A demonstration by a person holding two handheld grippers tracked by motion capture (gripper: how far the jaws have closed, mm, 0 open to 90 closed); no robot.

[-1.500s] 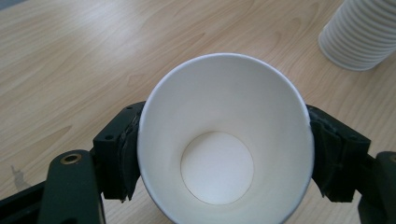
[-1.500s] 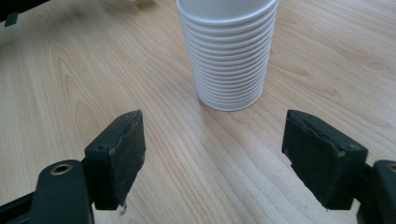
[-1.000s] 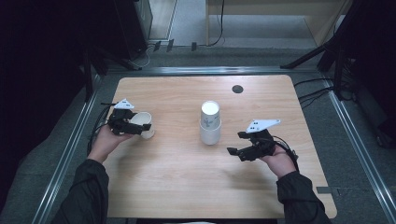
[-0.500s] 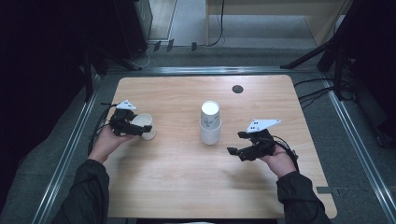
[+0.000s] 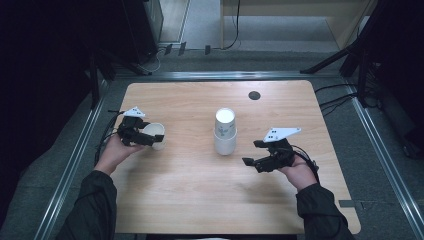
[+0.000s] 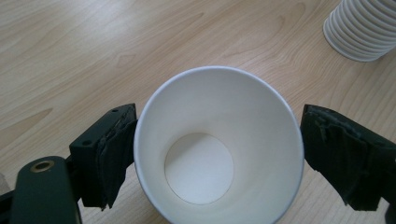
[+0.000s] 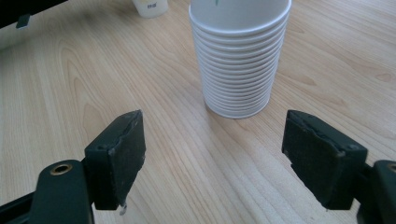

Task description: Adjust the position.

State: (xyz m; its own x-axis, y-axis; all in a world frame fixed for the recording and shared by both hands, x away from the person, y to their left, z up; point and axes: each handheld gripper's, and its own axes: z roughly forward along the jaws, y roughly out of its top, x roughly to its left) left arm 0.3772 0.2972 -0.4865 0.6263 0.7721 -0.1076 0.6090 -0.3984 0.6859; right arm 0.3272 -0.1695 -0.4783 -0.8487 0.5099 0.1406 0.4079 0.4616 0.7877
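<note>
A single white paper cup (image 5: 157, 131) stands upright on the wooden table (image 5: 200, 200) at the left, its mouth facing up (image 6: 219, 149). My left gripper (image 5: 152, 136) sits around it. Its jaws have just been opening and now stand wide, one on each side of the cup (image 6: 212, 158), no longer squeezing it. A tall stack of white paper cups (image 5: 225, 132) stands at the table's middle, mouth down. My right gripper (image 5: 251, 152) rests to the right of the stack (image 7: 240, 60), open and with nothing between its jaws (image 7: 217, 158).
A small black round hole (image 5: 254, 95) lies in the tabletop behind the stack. Metal rails run along the table's left and right sides. The floor beyond the far edge holds cables and dark stands.
The left gripper's jaws have spread apart around the single cup, letting go of it. Both hands and the stack have stayed where they were.
</note>
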